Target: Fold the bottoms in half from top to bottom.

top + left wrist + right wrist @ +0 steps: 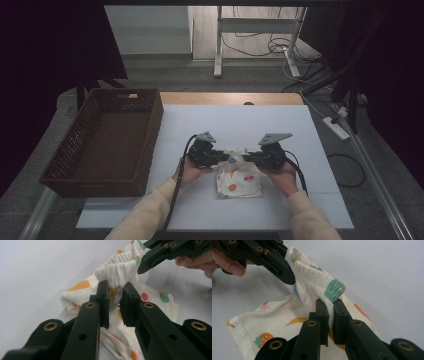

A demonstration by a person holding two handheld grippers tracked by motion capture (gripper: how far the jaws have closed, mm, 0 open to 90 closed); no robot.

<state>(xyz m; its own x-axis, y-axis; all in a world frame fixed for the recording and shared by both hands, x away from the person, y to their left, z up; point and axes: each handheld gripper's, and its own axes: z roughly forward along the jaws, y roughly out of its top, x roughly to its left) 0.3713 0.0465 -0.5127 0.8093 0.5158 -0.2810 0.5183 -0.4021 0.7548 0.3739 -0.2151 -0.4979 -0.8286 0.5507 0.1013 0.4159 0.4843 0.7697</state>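
At table centre, the left gripper (216, 156) and right gripper (252, 157) each pinch the fruit-print cloth's (239, 181) elastic edge, seemingly to fold it; wicker basket (102, 142) at 9 o'clock

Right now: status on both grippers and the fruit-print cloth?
Left gripper and right gripper shut on white fruit-print cloth's ribbed band. Far edge lifted, rest on white table. Nothing in the way.
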